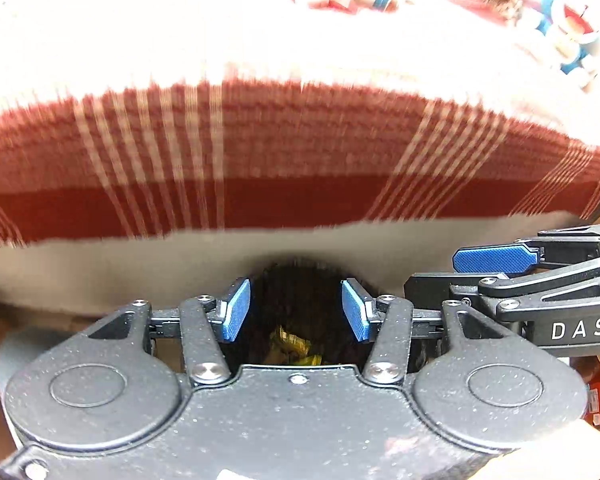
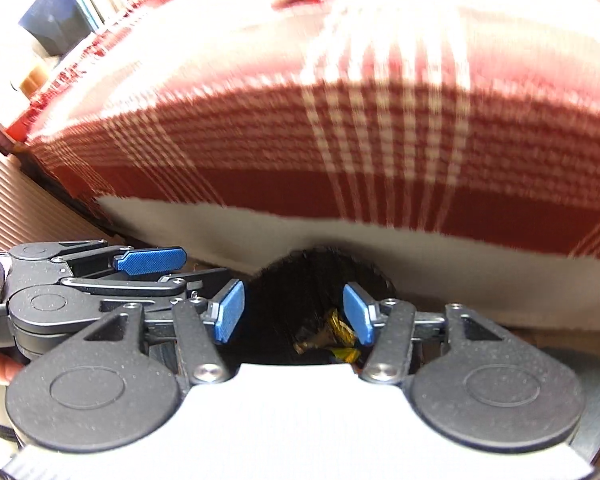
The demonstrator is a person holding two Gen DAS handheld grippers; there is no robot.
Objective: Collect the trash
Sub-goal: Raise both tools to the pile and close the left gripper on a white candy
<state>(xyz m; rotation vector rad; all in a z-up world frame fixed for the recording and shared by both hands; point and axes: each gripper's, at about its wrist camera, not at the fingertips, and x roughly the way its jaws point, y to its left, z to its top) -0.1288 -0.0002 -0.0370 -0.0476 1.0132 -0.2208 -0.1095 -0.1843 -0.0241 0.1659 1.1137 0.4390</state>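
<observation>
Your right gripper (image 2: 294, 314) is hanging open over a dark bin (image 2: 300, 280) holding yellow wrappers (image 2: 336, 340).

red & white plaid tablecloth (image 1: 300, 152) w/ grey underside at its near edge; blue finger pads (image 1: 236, 312), black gripper bodies; yellow-gold wrappers (image 2: 332, 340) in black bin (image 2: 284, 304).

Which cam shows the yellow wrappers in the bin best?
Right wrist: the yellow wrappers lie less hidden in the dark bin, beside the right gripper's finger. Left wrist shows them partly cut off by the left gripper body.
</observation>
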